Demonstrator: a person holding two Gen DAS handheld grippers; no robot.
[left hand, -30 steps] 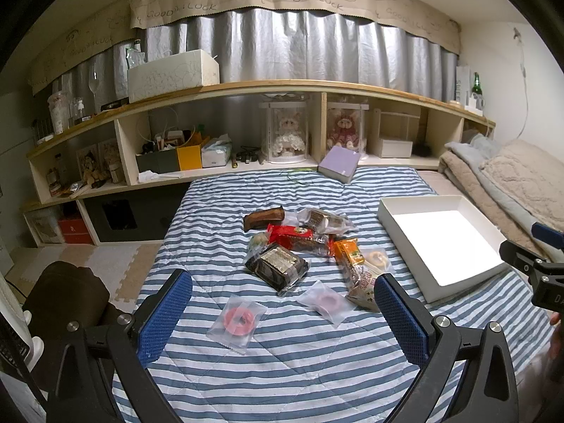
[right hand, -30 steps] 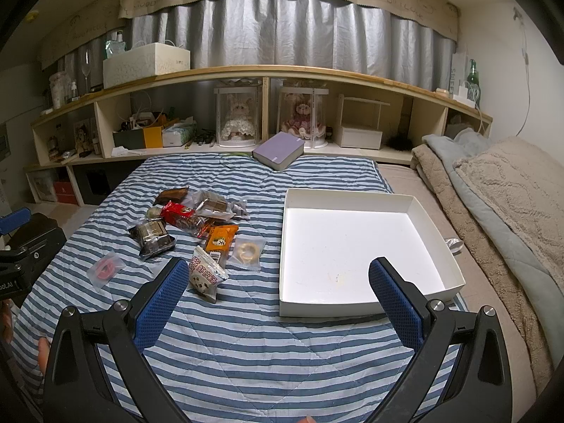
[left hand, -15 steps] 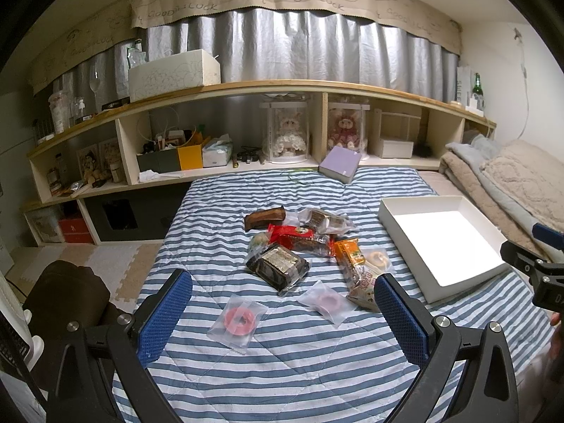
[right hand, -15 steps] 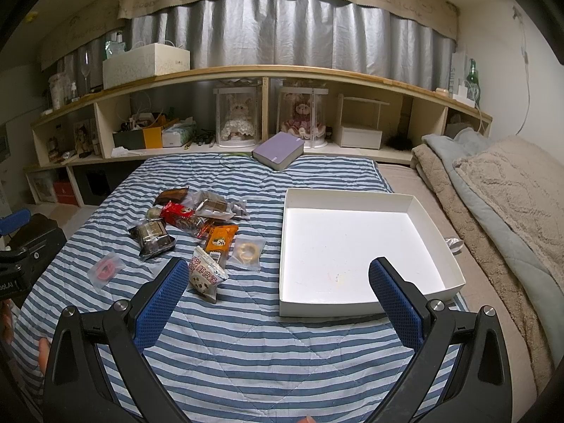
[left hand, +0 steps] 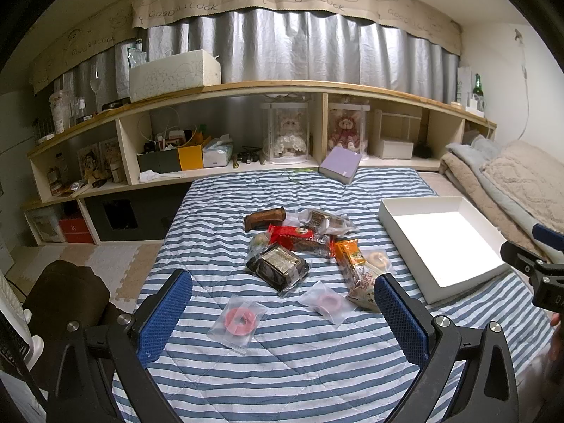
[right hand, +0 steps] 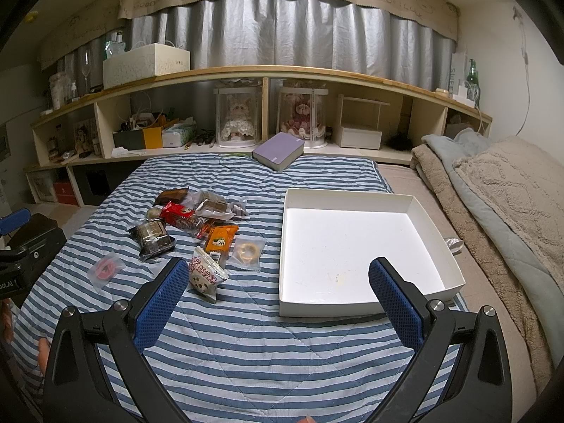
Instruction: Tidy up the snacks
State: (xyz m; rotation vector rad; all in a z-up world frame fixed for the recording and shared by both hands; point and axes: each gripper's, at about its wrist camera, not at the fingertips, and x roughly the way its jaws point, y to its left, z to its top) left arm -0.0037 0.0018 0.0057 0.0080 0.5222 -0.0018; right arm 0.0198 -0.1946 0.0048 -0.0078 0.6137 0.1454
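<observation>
Several wrapped snacks lie in a loose pile on the striped bedspread (left hand: pixel 282 363): a dark cake pack (left hand: pixel 278 266), a red packet (left hand: pixel 292 234), an orange packet (left hand: pixel 349 252), a pink ring in clear wrap (left hand: pixel 239 320), a paler pink ring (left hand: pixel 329 302). An empty white box (right hand: pixel 356 243) sits to their right. My left gripper (left hand: pixel 282 312) hovers open just short of the pink rings. My right gripper (right hand: pixel 278 299) is open above the box's near wall, with a white cookie bag (right hand: pixel 206 275) by its left finger. Nothing is held.
A purple book (right hand: pixel 278 149) lies at the bed's far end against a long wooden shelf (left hand: pixel 282 88) with doll cases and boxes. Folded beige blankets (right hand: pixel 500 190) run along the right. A dark brown stool (left hand: pixel 67 296) stands on the floor at left.
</observation>
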